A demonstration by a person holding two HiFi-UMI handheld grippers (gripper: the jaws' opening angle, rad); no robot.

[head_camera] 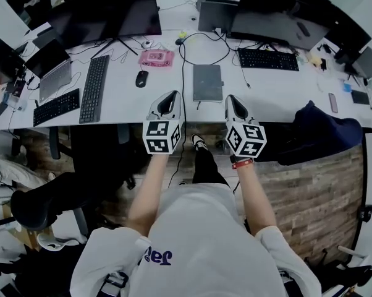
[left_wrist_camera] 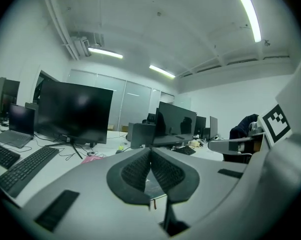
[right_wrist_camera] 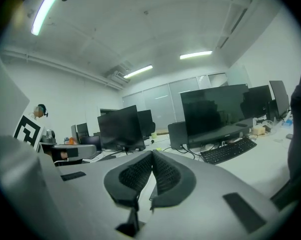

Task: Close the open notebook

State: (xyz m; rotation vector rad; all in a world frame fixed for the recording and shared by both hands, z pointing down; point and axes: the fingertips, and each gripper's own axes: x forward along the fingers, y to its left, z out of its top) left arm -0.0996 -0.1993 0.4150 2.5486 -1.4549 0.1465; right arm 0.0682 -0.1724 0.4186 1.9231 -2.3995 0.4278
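A dark grey notebook (head_camera: 207,82) lies shut and flat on the white desk (head_camera: 266,91), in the middle near the front edge. My left gripper (head_camera: 170,96) hovers at the desk's front edge, just left of the notebook, jaws shut with nothing between them. My right gripper (head_camera: 234,99) hovers just right of the notebook, also shut and empty. In the left gripper view the left gripper (left_wrist_camera: 150,152) has its ribbed pads meeting at the tips. In the right gripper view the right gripper (right_wrist_camera: 152,154) likewise has its pads together. Both point nearly level over the desk.
Behind the notebook are a pink object (head_camera: 156,57), a black mouse (head_camera: 141,78), cables, keyboards (head_camera: 94,88) (head_camera: 267,59) and large monitors (head_camera: 112,14). A laptop (head_camera: 53,73) is at the left. A dark jacket (head_camera: 322,132) drapes a chair at the right.
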